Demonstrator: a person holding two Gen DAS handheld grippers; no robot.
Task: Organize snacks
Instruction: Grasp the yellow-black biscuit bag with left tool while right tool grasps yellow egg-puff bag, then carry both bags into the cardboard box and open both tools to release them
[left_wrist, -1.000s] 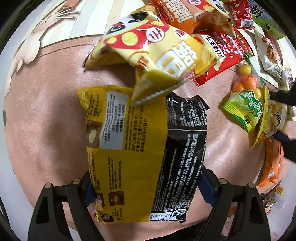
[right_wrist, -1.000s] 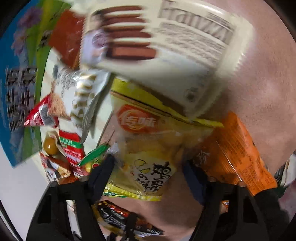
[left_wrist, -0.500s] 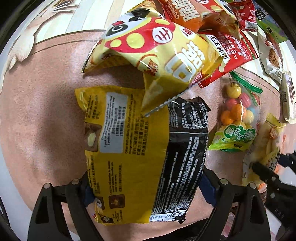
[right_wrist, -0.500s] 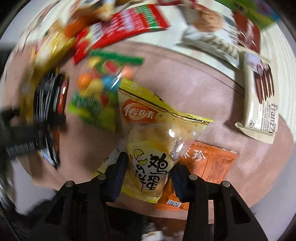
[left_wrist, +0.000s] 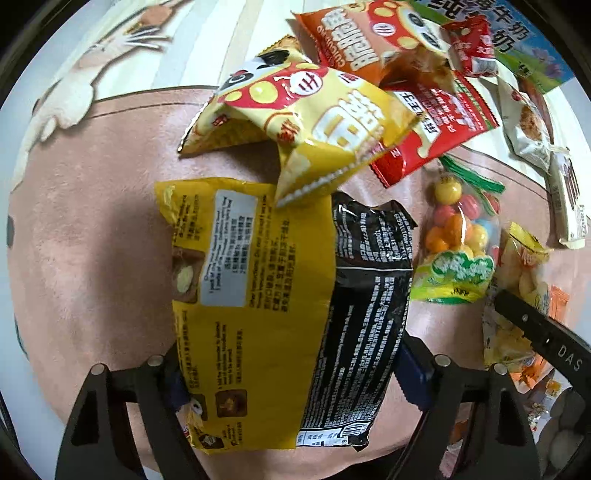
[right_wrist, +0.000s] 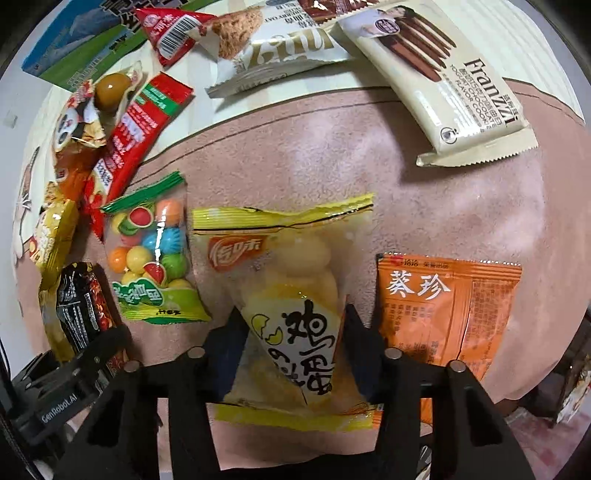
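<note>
My left gripper (left_wrist: 288, 363) is shut on a large yellow and black snack bag (left_wrist: 280, 295), held low over the pink mat (left_wrist: 92, 240). My right gripper (right_wrist: 293, 336) is shut on a clear yellow egg-snack bag (right_wrist: 291, 295), which lies on the mat between a bag of coloured candy balls (right_wrist: 151, 254) and an orange sachet (right_wrist: 443, 310). The right gripper's finger (left_wrist: 535, 328) shows at the right of the left wrist view, beside the candy bag (left_wrist: 458, 243). The left gripper's body (right_wrist: 62, 387) shows at the lower left of the right wrist view.
A yellow panda chip bag (left_wrist: 314, 122), an orange chip bag (left_wrist: 369, 44) and a red packet (left_wrist: 436, 129) lie beyond the held bag. A cream Franzzi cookie pack (right_wrist: 450, 77), an oat bar (right_wrist: 273, 48) and a blue-green milk box (right_wrist: 74, 55) lie at the far edge.
The right gripper has swung round and come down with the egg-snack bag onto the mat between the candy bag and the orange sachet. The left gripper holds its bag nearly still.
</note>
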